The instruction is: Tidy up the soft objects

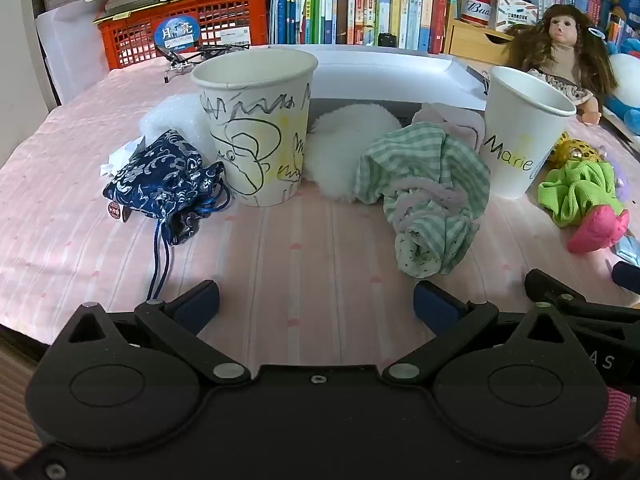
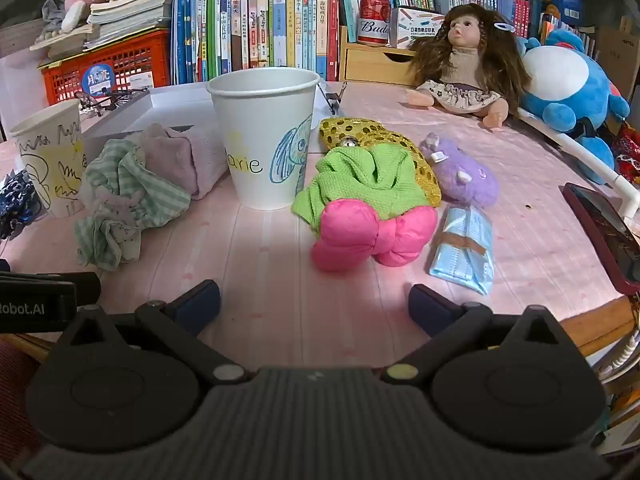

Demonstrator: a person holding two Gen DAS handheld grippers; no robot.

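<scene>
My left gripper (image 1: pixel 316 304) is open and empty above the pink cloth, short of a scribbled paper cup (image 1: pixel 256 128) and a green striped cloth (image 1: pixel 428 196). A blue brocade pouch (image 1: pixel 164 180) lies left of that cup and a white fluffy puff (image 1: pixel 344 152) behind it. My right gripper (image 2: pixel 314 304) is open and empty, just short of a pink bow (image 2: pixel 372 232) on a lime green cloth (image 2: pixel 364 180). The "Marie" cup (image 2: pixel 264 140) stands left of them. A purple plush (image 2: pixel 464 172), a gold sequin pouch (image 2: pixel 376 136) and a blue mask pack (image 2: pixel 464 248) lie to the right.
A doll (image 2: pixel 464 60) and a blue plush (image 2: pixel 568 80) sit at the back right. A phone (image 2: pixel 604 228) lies at the right edge. A white tray (image 1: pixel 384 68), an orange crate (image 1: pixel 184 28) and a row of books (image 1: pixel 360 0) stand at the back.
</scene>
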